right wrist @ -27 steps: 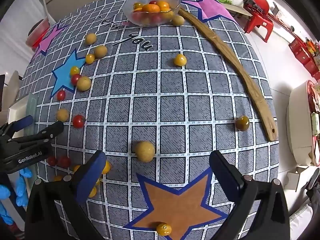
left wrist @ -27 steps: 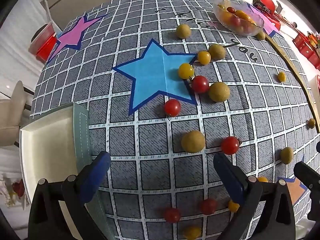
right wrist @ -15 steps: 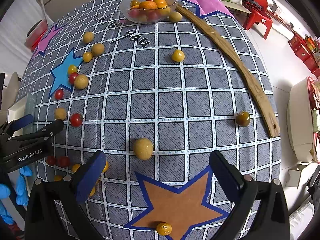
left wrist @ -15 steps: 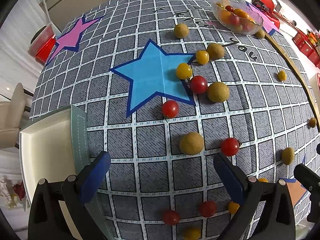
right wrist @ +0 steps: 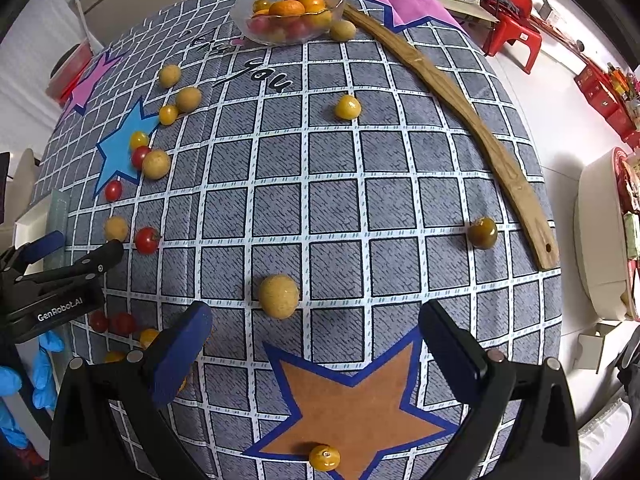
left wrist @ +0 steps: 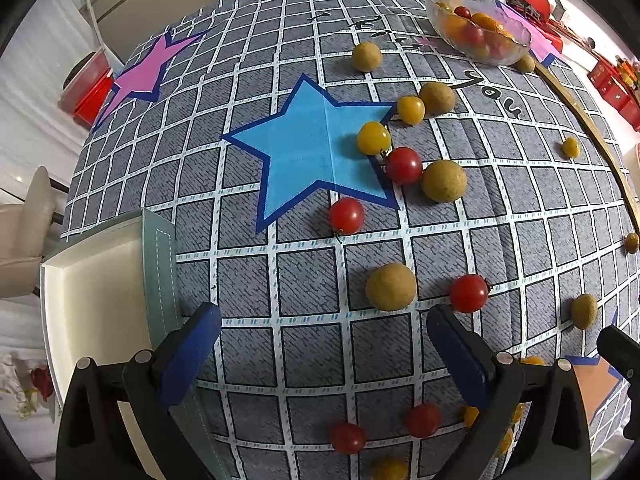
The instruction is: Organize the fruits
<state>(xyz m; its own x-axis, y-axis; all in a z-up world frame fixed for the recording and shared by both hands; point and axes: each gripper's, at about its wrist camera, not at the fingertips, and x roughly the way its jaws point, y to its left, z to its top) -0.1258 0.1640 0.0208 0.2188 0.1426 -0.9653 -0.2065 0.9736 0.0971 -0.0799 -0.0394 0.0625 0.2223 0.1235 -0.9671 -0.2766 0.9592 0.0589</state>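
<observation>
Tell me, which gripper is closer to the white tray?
Left. The left gripper hangs right beside the white tray, one finger over its rim. The right gripper is farther along the table, over the orange star.

Both fisheye views are bright and evenly lit, sharp at centre. Strong barrel distortion bulges the grey grid-patterned tablecloth point(left wrist: 304, 288) into a dome, with black vignette in the corners. Soft short shadows sit under the round fruits. The white floor point(right wrist: 552, 92) past the table's right edge glares, slightly overexposed.
</observation>
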